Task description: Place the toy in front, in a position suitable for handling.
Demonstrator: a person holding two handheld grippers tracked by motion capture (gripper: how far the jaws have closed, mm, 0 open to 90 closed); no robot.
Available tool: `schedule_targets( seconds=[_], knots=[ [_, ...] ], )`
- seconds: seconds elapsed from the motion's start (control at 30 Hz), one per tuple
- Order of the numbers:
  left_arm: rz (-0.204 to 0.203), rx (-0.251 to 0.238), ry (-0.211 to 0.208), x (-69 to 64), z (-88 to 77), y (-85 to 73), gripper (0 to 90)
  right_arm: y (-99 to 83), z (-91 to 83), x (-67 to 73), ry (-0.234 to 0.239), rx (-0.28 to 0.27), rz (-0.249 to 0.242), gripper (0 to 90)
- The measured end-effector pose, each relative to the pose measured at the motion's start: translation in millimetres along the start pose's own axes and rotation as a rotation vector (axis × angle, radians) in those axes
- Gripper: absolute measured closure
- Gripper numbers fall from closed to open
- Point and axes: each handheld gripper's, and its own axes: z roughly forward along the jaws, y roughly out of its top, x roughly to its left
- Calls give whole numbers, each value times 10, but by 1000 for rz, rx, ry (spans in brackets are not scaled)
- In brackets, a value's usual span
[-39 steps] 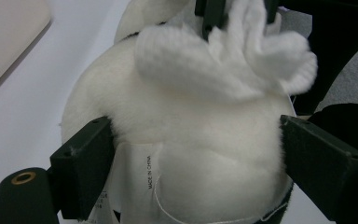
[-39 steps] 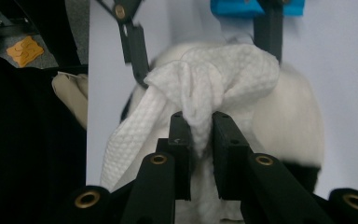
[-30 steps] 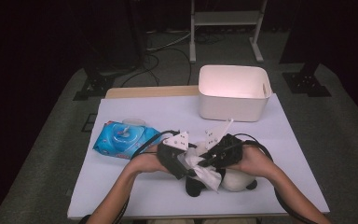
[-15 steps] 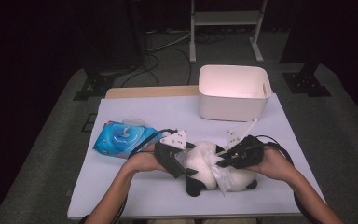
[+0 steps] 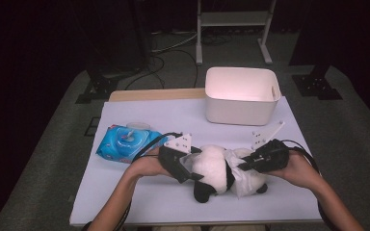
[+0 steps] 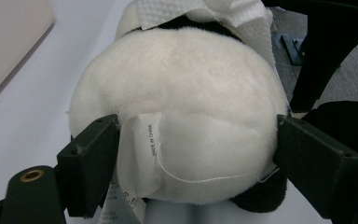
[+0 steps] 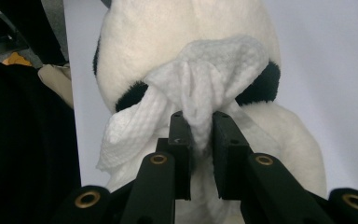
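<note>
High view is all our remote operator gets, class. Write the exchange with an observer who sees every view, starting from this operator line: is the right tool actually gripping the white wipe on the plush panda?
Observer: Yes. In the right gripper view the right tool is shut on a bunched fold of the wipe, which drapes over the plush panda.
Operator: And the left tool?
Observer: The left tool straddles the plush panda's white rounded end, with a pad against each side.
Operator: Anything else there?
Observer: A sewn label reading MADE IN CHINA lies beside one pad.
</note>
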Motion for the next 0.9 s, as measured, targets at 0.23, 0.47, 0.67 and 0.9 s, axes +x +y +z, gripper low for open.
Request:
schedule_targets(
  seconds=[0.23, 0.47, 0.67, 0.9],
  knots=[
    [-4, -23, -15, -6, 51, -2, 186, 204, 117, 102, 5, 8, -54, 783],
    [-4, -30, -12, -7, 82, -6, 186, 502, 290, 166, 45, -7, -121, 783],
    [-4, -30, -9, -11, 97, -1, 186, 651, 389, 193, 63, -9, -147, 783],
    [-7, -27, -12, -3, 98, -7, 184, 725, 464, 207, 85, -18, -152, 783]
  ],
)
